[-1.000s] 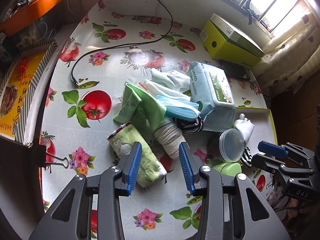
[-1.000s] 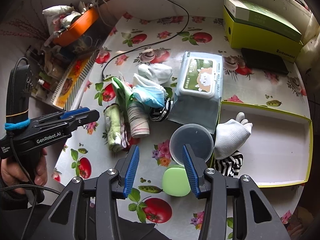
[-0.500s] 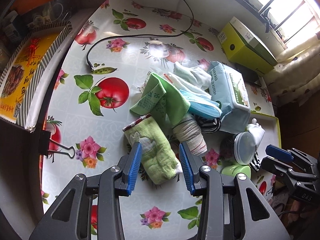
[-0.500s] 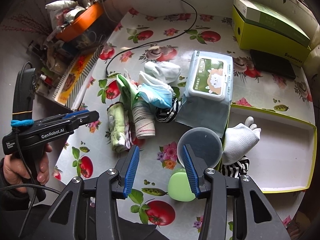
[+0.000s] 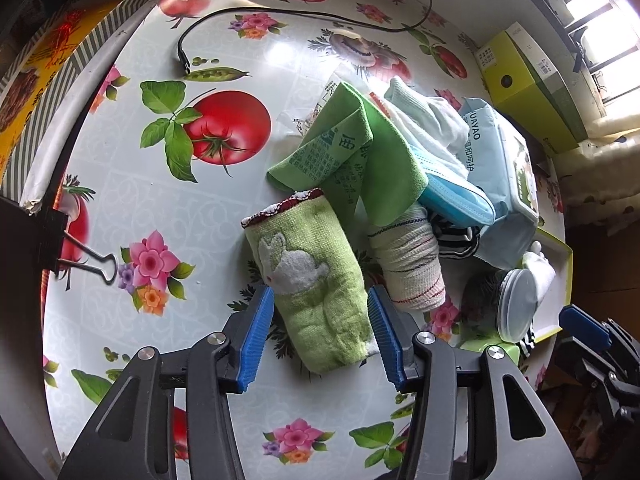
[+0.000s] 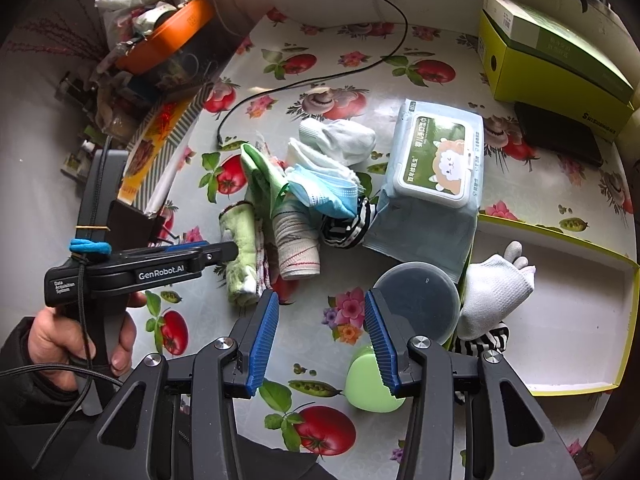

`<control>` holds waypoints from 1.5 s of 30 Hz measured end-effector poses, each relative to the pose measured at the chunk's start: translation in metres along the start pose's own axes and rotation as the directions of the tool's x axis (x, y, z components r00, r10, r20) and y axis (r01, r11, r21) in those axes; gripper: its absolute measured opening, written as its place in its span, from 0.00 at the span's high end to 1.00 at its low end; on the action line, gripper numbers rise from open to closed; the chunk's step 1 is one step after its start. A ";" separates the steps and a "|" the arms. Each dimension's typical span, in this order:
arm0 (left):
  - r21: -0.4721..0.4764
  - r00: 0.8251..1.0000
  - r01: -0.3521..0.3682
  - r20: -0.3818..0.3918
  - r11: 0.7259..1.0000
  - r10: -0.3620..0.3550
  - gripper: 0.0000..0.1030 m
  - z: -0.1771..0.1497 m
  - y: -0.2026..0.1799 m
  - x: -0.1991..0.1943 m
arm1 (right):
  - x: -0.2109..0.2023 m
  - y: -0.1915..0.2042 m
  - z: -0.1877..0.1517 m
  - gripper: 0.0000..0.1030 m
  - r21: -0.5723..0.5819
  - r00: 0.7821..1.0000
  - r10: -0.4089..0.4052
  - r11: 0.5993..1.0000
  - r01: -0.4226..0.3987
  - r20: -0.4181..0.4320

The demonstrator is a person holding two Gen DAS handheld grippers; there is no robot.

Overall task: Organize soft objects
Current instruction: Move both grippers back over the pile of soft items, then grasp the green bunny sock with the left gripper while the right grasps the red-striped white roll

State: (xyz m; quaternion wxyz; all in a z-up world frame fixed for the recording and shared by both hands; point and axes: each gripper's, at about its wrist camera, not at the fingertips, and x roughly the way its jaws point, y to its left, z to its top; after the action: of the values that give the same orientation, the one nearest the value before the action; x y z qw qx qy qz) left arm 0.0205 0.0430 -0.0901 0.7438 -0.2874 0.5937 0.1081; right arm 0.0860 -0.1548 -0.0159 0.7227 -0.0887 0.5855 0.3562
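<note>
- Table (image 6: 520,184): flowered oilcloth, cluttered. The soft items lie in one heap at centre, left of the wet-wipes pack (image 6: 436,160).
- Tray (image 6: 580,384): the yellow-rimmed white tray sits at the near right. Only a white glove (image 6: 492,292) lies over its left rim, with a striped cloth (image 6: 484,340) beside it. The tray floor is otherwise bare. Judgement: the sorting is barely begun.
- Heap, still to be dealt with: a green cloth (image 5: 360,156), blue face masks (image 5: 456,200), white socks (image 6: 340,136), a rolled grey sock (image 5: 408,264) and a second striped piece (image 6: 344,228).
- Rolled green towel (image 5: 308,280): the piece in hand, with a white rabbit motif. It lies flat on the table at the near left edge of the heap, just beside the grey sock.
- Left gripper (image 5: 320,336): jaws spread wide, one blue pad on either side of the towel's near end. Neither pad presses in. Nothing is held yet; closing appears to be the next step.
- Right gripper (image 6: 320,340): jaws wide apart, empty, hovering over bare oilcloth between the towel and a lidded round container (image 6: 420,300). A small green case (image 6: 372,384) sits just near of it.
</note>
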 end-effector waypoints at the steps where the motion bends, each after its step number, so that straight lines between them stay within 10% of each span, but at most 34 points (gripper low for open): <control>1: 0.001 1.000 -0.008 -0.004 1.000 0.008 0.51 0.001 -0.001 0.003 | 0.001 0.001 0.000 0.57 -0.002 1.000 0.000 1.000 0.000 -0.002; 14: -0.025 0.998 -0.018 -0.066 1.000 0.016 0.50 0.005 0.006 0.032 | 0.021 0.014 0.012 0.57 -0.041 0.999 -0.009 0.999 0.007 -0.038; 23: -0.002 1.000 -0.006 -0.029 1.000 0.005 0.67 -0.006 0.022 0.013 | 0.068 0.026 0.029 0.57 -0.094 0.993 -0.009 0.996 -0.002 -0.119; 45: -0.090 0.999 0.009 -0.048 0.996 -0.014 0.53 -0.008 0.047 0.015 | 0.128 0.030 0.041 0.63 -0.120 0.977 -0.028 0.993 0.002 -0.214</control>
State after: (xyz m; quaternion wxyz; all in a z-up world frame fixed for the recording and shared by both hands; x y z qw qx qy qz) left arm -0.0056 0.0733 -0.1195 0.7163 -0.3263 0.6044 0.1234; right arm 0.1070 -0.0578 -0.1115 0.6513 -0.1739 0.6373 0.3733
